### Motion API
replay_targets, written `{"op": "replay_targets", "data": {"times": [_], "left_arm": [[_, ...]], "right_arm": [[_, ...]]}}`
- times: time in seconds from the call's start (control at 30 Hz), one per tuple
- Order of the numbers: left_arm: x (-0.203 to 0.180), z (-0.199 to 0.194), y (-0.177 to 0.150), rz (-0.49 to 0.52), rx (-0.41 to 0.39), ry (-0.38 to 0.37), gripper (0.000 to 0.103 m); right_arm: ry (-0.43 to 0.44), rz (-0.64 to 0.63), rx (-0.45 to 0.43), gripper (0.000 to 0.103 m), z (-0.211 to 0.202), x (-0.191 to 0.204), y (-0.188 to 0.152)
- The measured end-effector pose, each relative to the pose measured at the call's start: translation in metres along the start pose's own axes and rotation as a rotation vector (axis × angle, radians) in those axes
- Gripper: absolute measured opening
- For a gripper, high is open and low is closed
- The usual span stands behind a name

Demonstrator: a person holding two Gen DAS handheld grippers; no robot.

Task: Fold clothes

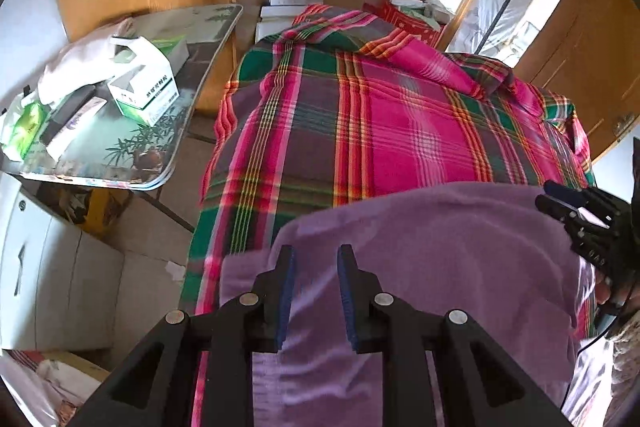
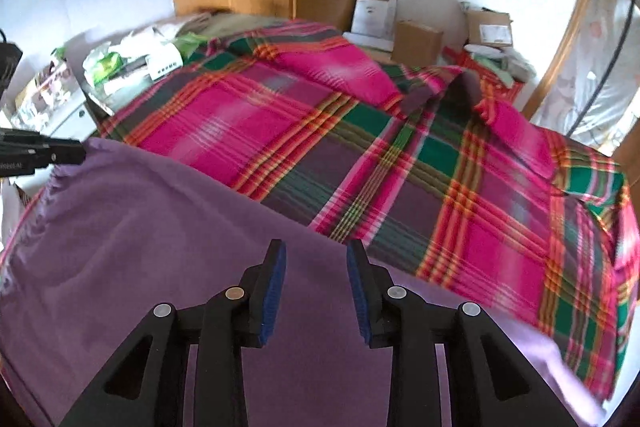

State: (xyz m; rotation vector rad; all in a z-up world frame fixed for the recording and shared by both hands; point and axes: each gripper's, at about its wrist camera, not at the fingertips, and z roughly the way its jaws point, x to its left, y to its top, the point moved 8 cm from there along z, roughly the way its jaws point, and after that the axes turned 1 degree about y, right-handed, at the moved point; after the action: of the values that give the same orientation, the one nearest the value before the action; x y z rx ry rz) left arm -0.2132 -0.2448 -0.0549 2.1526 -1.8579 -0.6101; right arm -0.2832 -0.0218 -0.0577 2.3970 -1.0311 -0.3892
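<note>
Where the purple garment (image 2: 152, 227) lay, it covered the near end of the bed, spread fairly flat over a plaid bedspread (image 2: 360, 147) of pink, green and orange. Its far edge ran slantwise across the bedspread, and it appeared laid out this way so that an edge could be taken up for folding. The left gripper (image 1: 316, 291) hovered above the garment's left part, its fingers spread, with cloth showing in the gap but nothing pinched. The right gripper (image 2: 316, 291) stood likewise over the right part, fingers spread and empty. In my judgement no fold had yet begun. Beside the bed, to the left, a counter (image 1: 208, 39) carried boxes and packets. Cardboard boxes (image 2: 416, 43) stood against the far wall beyond the bed.
</note>
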Motion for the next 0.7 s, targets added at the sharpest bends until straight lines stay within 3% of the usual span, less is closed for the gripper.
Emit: {"op": "replay_targets", "data": {"times": [0.33,0.5,0.7], "left_arm": [[-0.004,0.017,0.012,0.014,0.011,0.01,0.022],[-0.004,0.018,0.014,0.015,-0.001,0.003,0.022],[-0.003,0.019,0.018,0.002,0.002,-0.01,0.022]], "right_arm": [[0.034,-0.054,0.026,0.034,0.016,0.01,0.008],[0.087,-0.062,0.035,0.004,0.015,0.017,0.007],[-0.045,-0.045,-0.02,0.002,0.015,0.008,0.021]]}}
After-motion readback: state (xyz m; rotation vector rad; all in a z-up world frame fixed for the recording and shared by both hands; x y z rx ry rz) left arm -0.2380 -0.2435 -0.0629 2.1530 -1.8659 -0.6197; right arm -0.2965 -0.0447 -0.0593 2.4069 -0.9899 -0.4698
